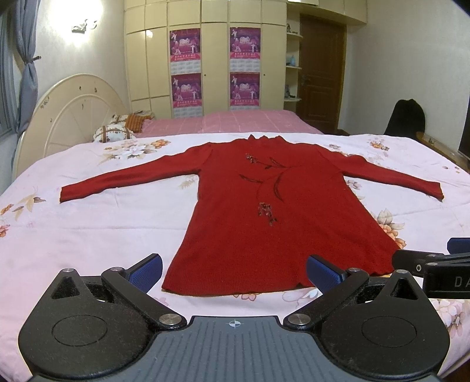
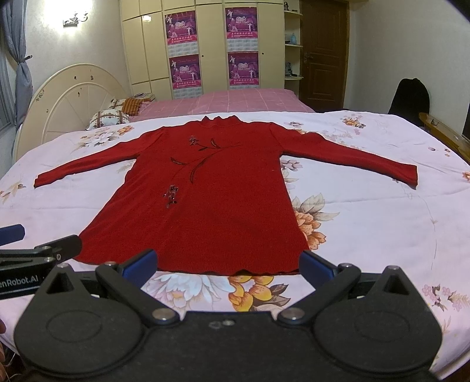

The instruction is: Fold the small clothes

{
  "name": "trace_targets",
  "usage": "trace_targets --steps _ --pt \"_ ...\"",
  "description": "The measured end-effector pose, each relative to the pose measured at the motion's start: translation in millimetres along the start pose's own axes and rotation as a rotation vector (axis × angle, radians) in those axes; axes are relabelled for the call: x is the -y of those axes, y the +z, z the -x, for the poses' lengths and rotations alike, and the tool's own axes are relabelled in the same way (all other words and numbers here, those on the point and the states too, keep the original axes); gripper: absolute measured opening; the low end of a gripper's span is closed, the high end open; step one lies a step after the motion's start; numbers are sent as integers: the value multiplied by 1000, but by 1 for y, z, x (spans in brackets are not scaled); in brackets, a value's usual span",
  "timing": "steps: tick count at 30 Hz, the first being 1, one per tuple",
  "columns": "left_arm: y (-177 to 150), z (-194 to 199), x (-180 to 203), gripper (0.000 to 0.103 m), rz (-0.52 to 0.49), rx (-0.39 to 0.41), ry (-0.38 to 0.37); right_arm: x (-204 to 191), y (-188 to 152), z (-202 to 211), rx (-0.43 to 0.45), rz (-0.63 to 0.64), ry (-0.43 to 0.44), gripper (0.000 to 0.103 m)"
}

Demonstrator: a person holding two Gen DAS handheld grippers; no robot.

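Sweater (image 1: 264, 211) flat on bedspread (image 1: 88, 229); both grippers apparently empty.

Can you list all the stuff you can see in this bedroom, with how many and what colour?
sweater: one, red, spread flat on the floral sheet, sleeves out
floral sheet: one, pale pink, covering the near bed
far bed: one, pink checked, behind
pillows: two, patterned, by the headboard
headboard: one, cream, left
wardrobe: one, cream, back wall
posters: four, purple, on the wardrobe
door: one, brown, right
curtain: one, grey, left
left tongs: open, empty, at the sweater's hem
right tongs: open, empty, at the hem
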State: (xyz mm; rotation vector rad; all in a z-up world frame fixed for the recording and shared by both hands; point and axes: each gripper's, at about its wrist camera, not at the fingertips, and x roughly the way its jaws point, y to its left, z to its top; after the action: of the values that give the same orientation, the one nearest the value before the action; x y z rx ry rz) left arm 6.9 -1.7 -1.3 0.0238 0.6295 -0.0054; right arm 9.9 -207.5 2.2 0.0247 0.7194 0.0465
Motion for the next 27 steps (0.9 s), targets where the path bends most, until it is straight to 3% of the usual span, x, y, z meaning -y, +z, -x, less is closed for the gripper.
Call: trace_targets --steps 9,12,19,27 --pt "-2 -4 0 103 1 -10 -8 1 0 -2 -4 -2 -3 102" --pt "2 -2 8 103 -79 28 9 3 0 -3 -2 -5 -4 102" --pt "28 -17 12 103 -61 40 -27 20 13 -10 22 -26 -40 102" --pt "69 -64 17 103 -36 26 -84 61 48 -25 89 -83 -105 102"
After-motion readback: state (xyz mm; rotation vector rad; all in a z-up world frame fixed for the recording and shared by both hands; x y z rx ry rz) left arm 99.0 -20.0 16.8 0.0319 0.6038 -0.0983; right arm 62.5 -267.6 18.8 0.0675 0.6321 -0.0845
